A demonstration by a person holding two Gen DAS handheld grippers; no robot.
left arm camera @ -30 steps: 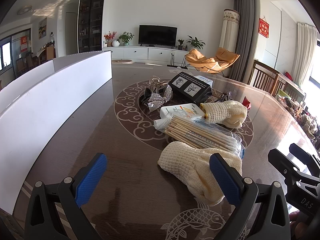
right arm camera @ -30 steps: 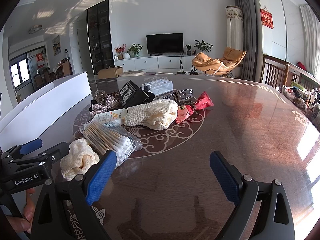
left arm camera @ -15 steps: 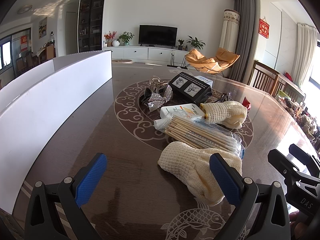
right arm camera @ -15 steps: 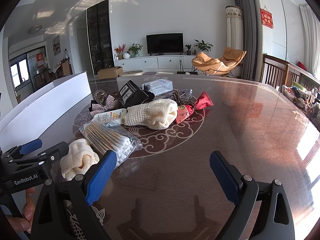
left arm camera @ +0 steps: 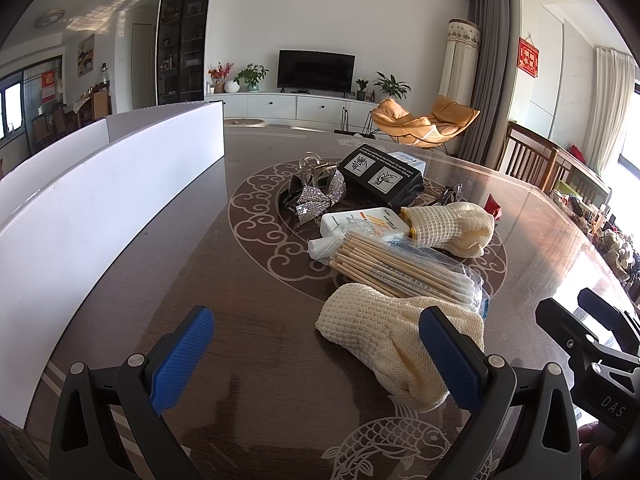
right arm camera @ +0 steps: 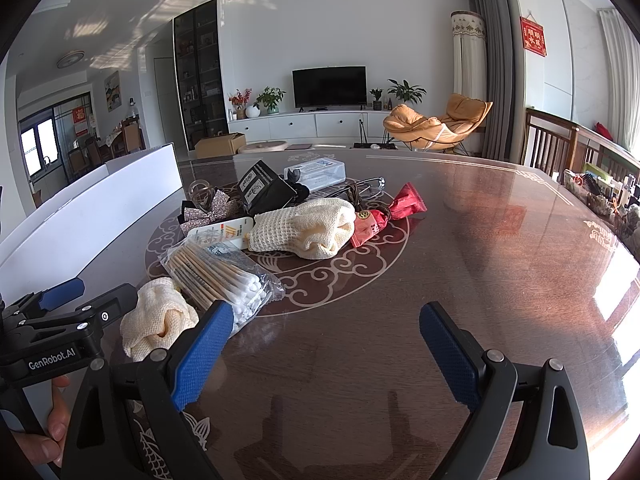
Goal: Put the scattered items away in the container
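Observation:
A pile of small items lies mid-table: a cream knit cloth [left arm camera: 384, 332] nearest, a bag of cotton swabs [left arm camera: 404, 268], a second knit cloth [left arm camera: 452, 228], a white card pack [left arm camera: 360, 220], a sequin bow [left arm camera: 320, 200], a black box [left arm camera: 380, 176], a clear case [right arm camera: 316, 170] and red packets [right arm camera: 384, 216]. The white container [left arm camera: 104, 200] stands along the left. My left gripper [left arm camera: 316, 356] is open just short of the near cloth, its right finger overlapping it. My right gripper [right arm camera: 324, 344] is open over bare table, right of the swabs.
The dark glossy table [right arm camera: 480, 260] has a patterned ring under the pile and open surface to the right. Wooden chairs [right arm camera: 560, 148] and clutter line the far right edge. A hand [right arm camera: 48, 428] holds the left gripper's handle.

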